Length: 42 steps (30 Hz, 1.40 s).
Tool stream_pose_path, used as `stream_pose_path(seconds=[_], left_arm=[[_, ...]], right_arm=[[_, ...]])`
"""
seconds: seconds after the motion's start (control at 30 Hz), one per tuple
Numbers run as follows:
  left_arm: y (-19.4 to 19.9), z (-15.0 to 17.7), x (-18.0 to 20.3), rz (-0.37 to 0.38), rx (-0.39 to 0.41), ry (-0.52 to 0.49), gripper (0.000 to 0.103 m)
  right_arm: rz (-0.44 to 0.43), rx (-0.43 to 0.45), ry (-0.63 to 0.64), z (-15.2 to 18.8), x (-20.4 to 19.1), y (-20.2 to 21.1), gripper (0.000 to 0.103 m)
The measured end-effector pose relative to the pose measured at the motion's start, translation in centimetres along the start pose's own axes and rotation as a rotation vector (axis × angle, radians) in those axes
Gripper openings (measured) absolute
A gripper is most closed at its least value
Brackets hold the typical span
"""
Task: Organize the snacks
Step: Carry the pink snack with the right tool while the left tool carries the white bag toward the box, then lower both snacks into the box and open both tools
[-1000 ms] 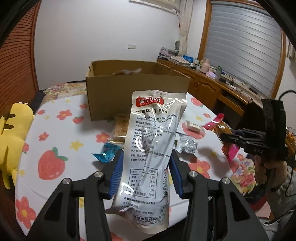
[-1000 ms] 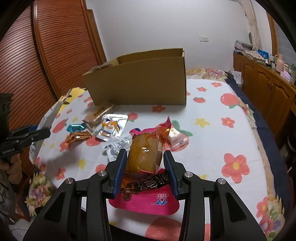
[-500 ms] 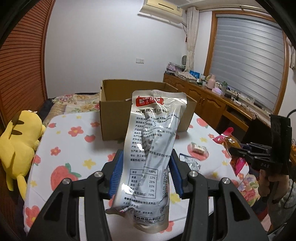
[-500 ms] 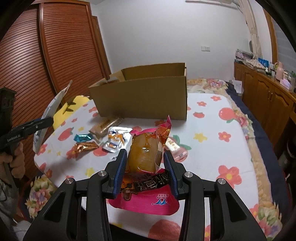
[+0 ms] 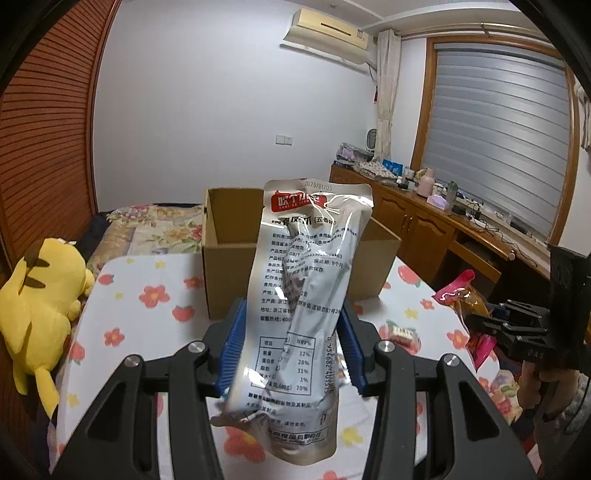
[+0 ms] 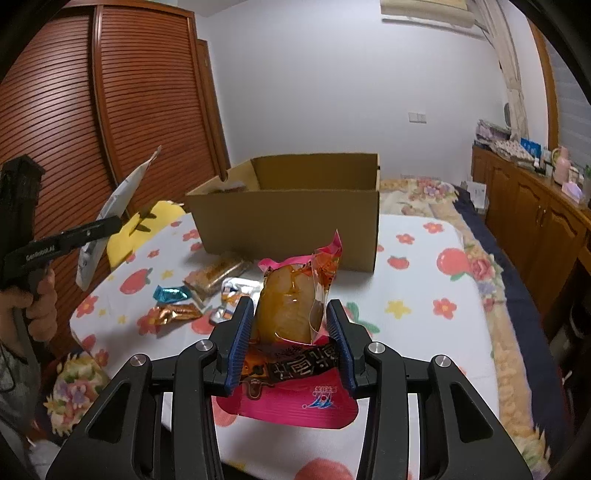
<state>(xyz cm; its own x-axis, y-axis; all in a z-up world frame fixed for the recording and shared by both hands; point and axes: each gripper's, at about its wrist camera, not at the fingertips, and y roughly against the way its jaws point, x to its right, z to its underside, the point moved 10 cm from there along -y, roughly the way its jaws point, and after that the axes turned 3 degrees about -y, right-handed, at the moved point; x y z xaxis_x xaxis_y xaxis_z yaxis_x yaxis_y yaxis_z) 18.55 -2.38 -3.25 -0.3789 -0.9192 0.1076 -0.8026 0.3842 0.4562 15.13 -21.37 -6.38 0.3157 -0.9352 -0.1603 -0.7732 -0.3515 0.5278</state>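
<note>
Lifting higher than before, left gripper (image 5: 291, 349) pinching silver pouch (image 5: 301, 295), right gripper (image 6: 291, 332) pinching pink packet (image 6: 295, 314).

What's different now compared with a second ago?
Both grippers have risen, carrying their snacks higher above the table. The left gripper stays clamped on the silver pouch, the right gripper on the pink packet. Nothing was picked up or released. The cardboard box and the loose snacks beside it stayed put.

White walls, slatted wood wardrobe (image 6: 110, 122), AC unit (image 5: 328, 35), shuttered window (image 5: 502, 147).
</note>
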Motion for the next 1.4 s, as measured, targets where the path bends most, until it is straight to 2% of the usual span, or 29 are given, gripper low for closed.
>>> stream_pose_path(seconds=[0.23,0.53,0.73,1.13,1.4], left_arm=[[-3.2,-2.4,-1.1,-0.017,0.022,-0.019,0.046],[-6.7,-4.9,-2.2,-0.026,0.019,-0.021,0.046],[-8.7,-6.3,-3.2,-0.029,0.014,-0.021,0.046],[-13.8,-7.9,-4.8,0.003,-0.058,0.001,0.048],[-15.9,-8.3,-5.3,0.000,-0.093,0.009,0.049]], right_arm=[[-0.003,0.025,0.045,-2.5,0.1,-1.4,0.041],[-0.033,0.094,0.090,-8.3,-0.4,-3.9,0.041],[-0.045,0.108,0.115,-11.5,-0.4,-6.4,0.041],[-0.069,0.073,0.105,-14.9,0.7,-13.5,0.041],[-0.064,0.043,0.084,-15.4,1.7,-16.5,0.041]])
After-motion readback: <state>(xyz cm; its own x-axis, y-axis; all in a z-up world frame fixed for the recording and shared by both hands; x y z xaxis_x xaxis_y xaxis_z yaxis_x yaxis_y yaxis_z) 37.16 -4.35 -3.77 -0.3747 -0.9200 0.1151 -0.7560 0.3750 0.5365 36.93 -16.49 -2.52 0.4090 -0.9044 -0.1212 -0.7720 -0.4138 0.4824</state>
